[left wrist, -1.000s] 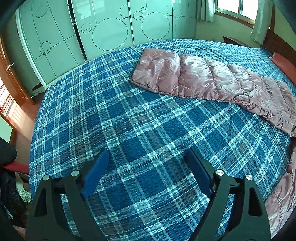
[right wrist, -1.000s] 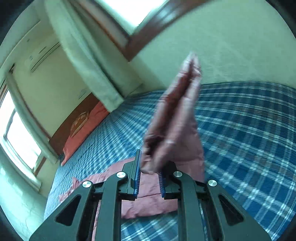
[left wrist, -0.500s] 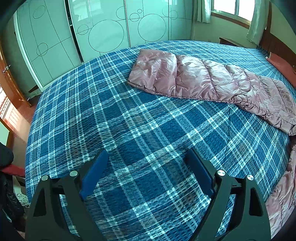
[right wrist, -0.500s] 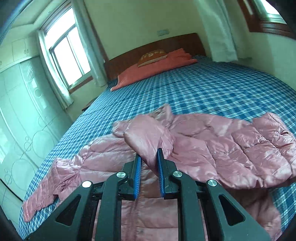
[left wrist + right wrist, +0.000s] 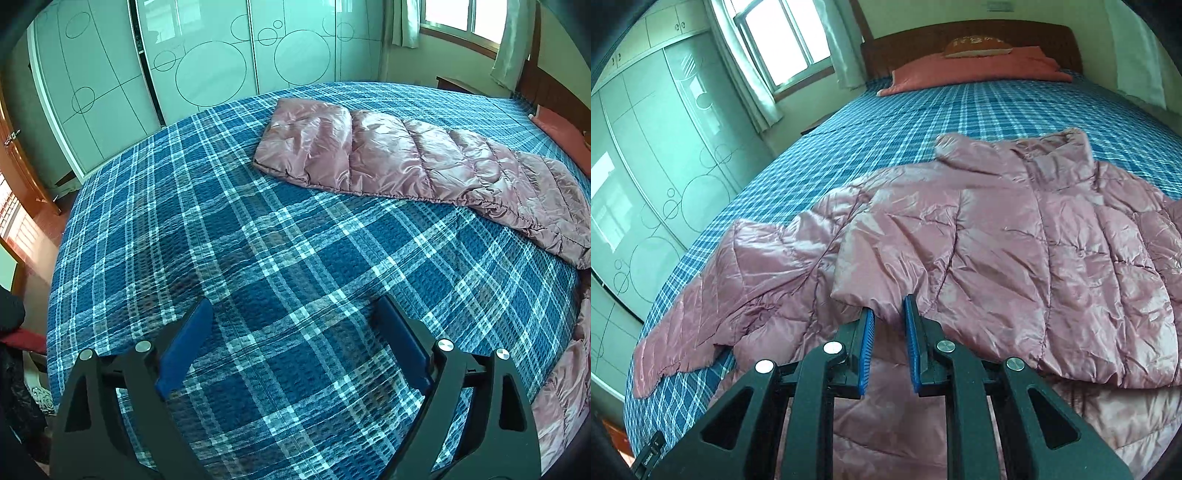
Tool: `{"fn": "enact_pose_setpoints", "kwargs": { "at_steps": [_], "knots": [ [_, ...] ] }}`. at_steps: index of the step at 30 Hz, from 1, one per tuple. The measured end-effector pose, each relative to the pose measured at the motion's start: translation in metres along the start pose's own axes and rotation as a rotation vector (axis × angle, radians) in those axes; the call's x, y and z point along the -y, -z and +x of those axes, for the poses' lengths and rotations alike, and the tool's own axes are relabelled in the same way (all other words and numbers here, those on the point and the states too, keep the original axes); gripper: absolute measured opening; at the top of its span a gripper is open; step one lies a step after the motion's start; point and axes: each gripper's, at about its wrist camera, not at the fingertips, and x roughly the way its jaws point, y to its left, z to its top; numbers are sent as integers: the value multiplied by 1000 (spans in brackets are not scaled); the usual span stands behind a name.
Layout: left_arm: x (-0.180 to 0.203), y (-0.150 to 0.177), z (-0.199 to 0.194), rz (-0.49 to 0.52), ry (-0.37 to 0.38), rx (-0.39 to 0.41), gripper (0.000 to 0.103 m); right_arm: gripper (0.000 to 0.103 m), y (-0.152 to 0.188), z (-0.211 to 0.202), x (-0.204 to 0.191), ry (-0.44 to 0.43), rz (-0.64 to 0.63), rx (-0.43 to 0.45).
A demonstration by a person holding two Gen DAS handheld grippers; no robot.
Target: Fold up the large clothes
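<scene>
The right gripper (image 5: 889,308) pinches a folded sleeve cuff of the pink down jacket (image 5: 1015,236), its hem cut off at five o'clock. The left gripper (image 5: 293,314) hovers wide open above the plaid bedspread (image 5: 258,240), the outstretched sleeve (image 5: 388,155) at one o'clock.

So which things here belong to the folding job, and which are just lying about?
Part of the job:
- pink puffer jacket
- its outstretched sleeve
- right tool, gripping the folded-over sleeve cuff
- left tool, open above the bedspread

Lying about:
- red pillow
- wardrobe
- curtains
</scene>
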Motion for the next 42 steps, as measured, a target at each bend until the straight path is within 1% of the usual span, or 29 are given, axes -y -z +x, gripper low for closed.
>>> {"fn": "enact_pose_setpoints", "kwargs": {
  "at_steps": [5, 8, 9, 10, 11, 12, 13, 14, 16, 17, 18, 20, 22, 25, 27, 28, 29, 31, 32, 33, 35, 36, 38, 40, 41, 42],
  "knots": [
    [0, 0, 0, 1, -2, 4, 91, 19, 12, 8, -8, -52, -14, -106],
    [1, 0, 0, 3, -4, 5, 91, 19, 18, 3, -11, -71, -39, -136],
    [1, 1, 0, 4, -5, 6, 91, 23, 20, 0, -11, -87, -36, -143],
    [1, 0, 0, 4, -6, 6, 91, 33, 20, -6, -8, -109, -23, -153],
    [1, 0, 0, 5, -5, 5, 91, 39, 20, -13, -5, -137, -7, -161],
    [1, 0, 0, 4, -5, 5, 91, 50, 19, -22, -3, -163, 4, -156],
    [1, 1, 0, 5, -5, 6, 91, 53, 19, -35, 0, -176, 2, -130],
    [1, 1, 0, 5, -6, 6, 91, 53, 18, -50, 3, -170, -9, -94],
    [1, 1, 0, 5, -6, 5, 91, 53, 16, -81, 19, -111, -23, -16],
    [1, 1, 0, 5, -5, 5, 91, 53, 15, -95, 32, -60, -17, 24],
    [1, 1, 0, 5, -6, 6, 91, 53, 13, -107, 48, 2, -6, 61],
    [1, 1, 0, 5, -6, 6, 91, 53, 10, -121, 88, 142, 29, 104],
    [1, 1, 0, 6, -7, 6, 91, 52, 8, -126, 135, 263, 94, 102],
    [1, 1, 0, 7, -9, 5, 92, 52, 15, -121, 191, 364, 187, 72],
    [1, 1, 0, 8, -10, 5, 92, 52, 21, -108, 216, 401, 209, 29],
    [2, 0, 0, 9, -11, 5, 92, 52, 26, -99, 225, 402, 214, -1],
    [2, 0, 0, 10, -13, 6, 92, 51, 31, -93, 231, 394, 211, -10],
    [2, 0, -1, 12, -16, 6, 92, 51, 31, -92, 226, 410, 165, -5],
    [2, 0, -1, 12, -16, 6, 92, 51, 26, -93, 222, 423, 148, -12],
    [3, 0, -1, 11, -14, 7, 92, 51, 21, -97, 218, 416, 141, -4],
    [3, 0, -1, 13, -17, 7, 92, 52, 5, -105, 216, 416, 135, 47],
    [3, 0, -1, 14, -18, 6, 92, 53, -3, -109, 220, 433, 134, 64],
    [2, 0, -1, 15, -20, 7, 92, 53, -19, -103, 230, 458, 146, 74],
    [3, 0, -1, 16, -20, 8, 92, 53, -28, -91, 245, 475, 169, 51],
    [2, -1, 0, 16, -20, 8, 92, 53, -27, -82, 251, 490, 182, 28],
    [2, 0, -1, 16, -20, 8, 92, 53, -25, -71, 260, 489, 200, -14]
  ]
}}
